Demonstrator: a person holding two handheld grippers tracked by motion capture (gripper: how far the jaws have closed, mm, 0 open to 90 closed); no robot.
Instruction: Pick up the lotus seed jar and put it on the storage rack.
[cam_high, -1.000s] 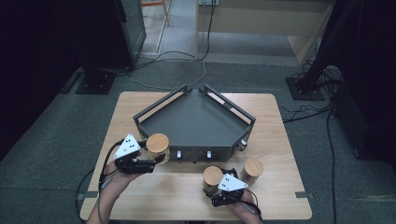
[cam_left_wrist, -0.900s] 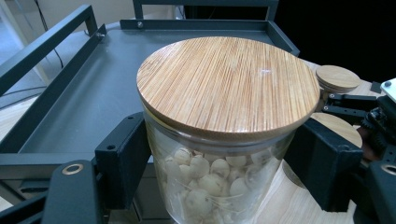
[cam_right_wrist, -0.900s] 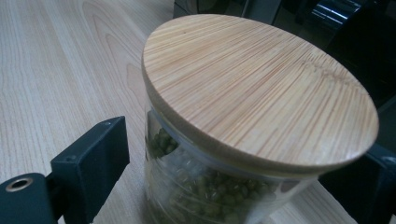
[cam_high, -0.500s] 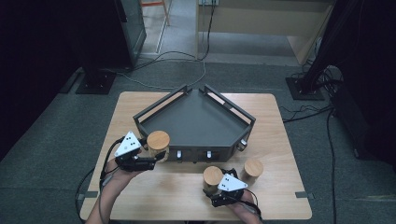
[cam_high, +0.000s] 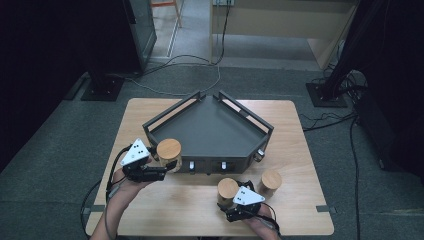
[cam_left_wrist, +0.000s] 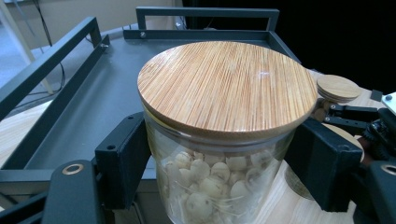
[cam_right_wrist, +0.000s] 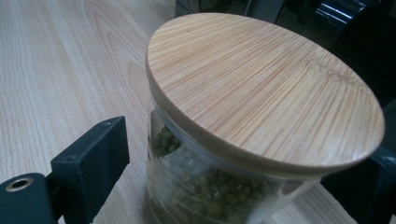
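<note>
Your right gripper (cam_high: 231, 204) sat nearest you at the table's front edge, its black jaws on either side of the jar of green beans (cam_right_wrist: 243, 154). In the right gripper view the left pad stood just off the glass with a sliver of tabletop between; the right pad was tucked under the lid's overhang, so I could not tell whether you were squeezing. That jar was a clear glass cylinder under a flat, round bamboo lid with fine straight grain.

A little farther out, your left gripper (cam_high: 167, 169) had its jaws clamped on the jar of pale round seeds (cam_left_wrist: 219, 154), one flat black pad pressed to each side of the glass below the lid. It matched the first jar: smooth glass, striped bamboo disc on top. It stood just at the front left corner of the dark metal tray (cam_high: 200, 125).

A third jar (cam_high: 270, 182) stood apart to the right. The tray, angular with low rail walls, lay beyond on the light wooden table (cam_high: 300, 130).
</note>
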